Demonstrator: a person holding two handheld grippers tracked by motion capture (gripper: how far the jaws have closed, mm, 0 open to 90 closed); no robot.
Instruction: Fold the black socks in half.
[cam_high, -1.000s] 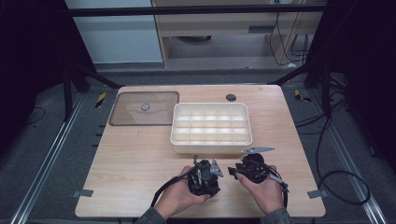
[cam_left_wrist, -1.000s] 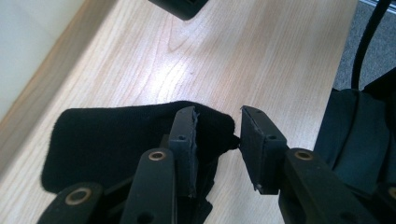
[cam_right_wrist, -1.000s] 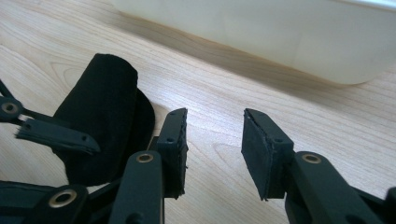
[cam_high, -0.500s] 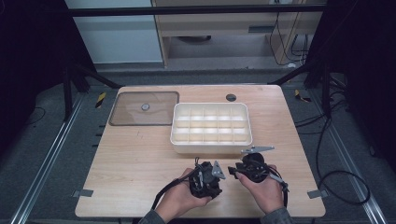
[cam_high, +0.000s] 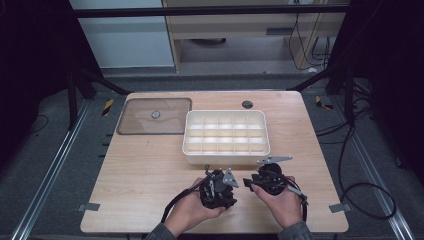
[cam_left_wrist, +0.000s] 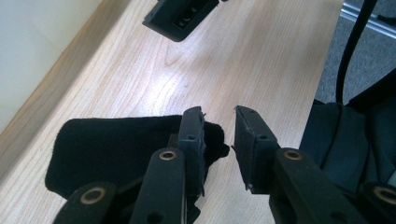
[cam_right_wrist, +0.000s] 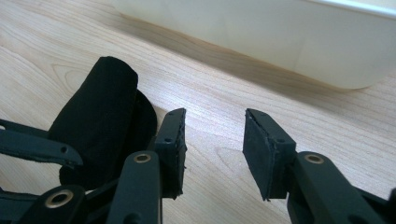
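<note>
Tray sits just beyond both grippers (left narrowing, right parted), nothing held.

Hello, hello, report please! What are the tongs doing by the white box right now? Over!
Left tongs empty, jaws just been closing. Right tongs open, empty. White box just ahead, compartments look empty. Clear lid lies beside it. Nothing in between.

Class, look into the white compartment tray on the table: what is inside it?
The white compartment tray shows rows of small compartments, all apparently empty in the high view. Its near wall hides the floor of the front row, so that strip cannot be checked.
</note>
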